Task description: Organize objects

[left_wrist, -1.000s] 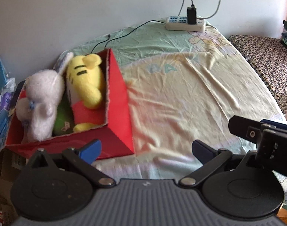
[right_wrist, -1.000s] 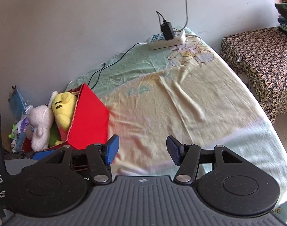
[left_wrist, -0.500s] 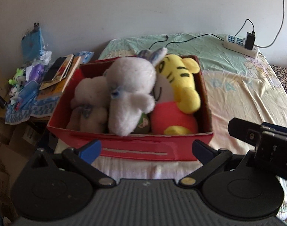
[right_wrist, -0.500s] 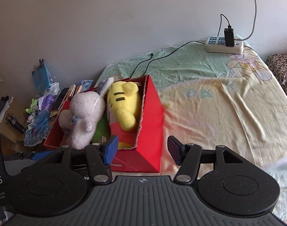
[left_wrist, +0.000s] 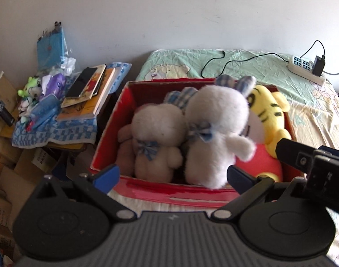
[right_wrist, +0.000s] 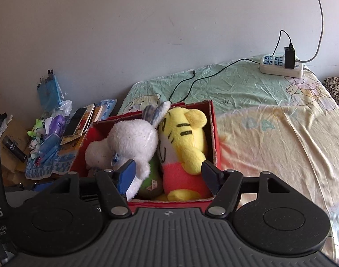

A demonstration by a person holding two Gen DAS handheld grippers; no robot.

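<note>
- Your landmark is the red box (left_wrist: pixel 162 191), which sits on the bed (right_wrist: pixel 280 138) at the bed's left end, its long axis running across your left wrist view.
- Inside the box, three plush toys stand packed side by side along that long axis; a brownish one is partly hidden at the far left corner, too blurred to name.
- The smaller white rabbit (left_wrist: pixel 156 133) sits left of the box's middle, upright, its back to your left camera, checked ears pointing toward the wall.
- The larger white rabbit (left_wrist: pixel 216 129) stands at the box's middle, touching the smaller one, ears also pointing up toward the wall.
- The yellow tiger (right_wrist: pixel 182 138) fills the box's right end, head toward the wall, red lower body toward the near wall, pressed against the larger rabbit.
- Something green (right_wrist: pixel 150 178) is wedged low between the larger rabbit and the tiger.
- Your left gripper (left_wrist: pixel 172 174) hovers at the box's near wall, fingers spread wide, empty.
- Your right gripper (right_wrist: pixel 168 173) hangs over the box's near right part, fingers (right_wrist: pixel 127 174) apart, holding nothing.
- Beyond the box's left wall, a side surface (left_wrist: pixel 58 133) carries books (left_wrist: pixel 89 95) and clutter.
- Well beyond the box, toward the bed's far right, lies a power strip (right_wrist: pixel 280 65).
</note>
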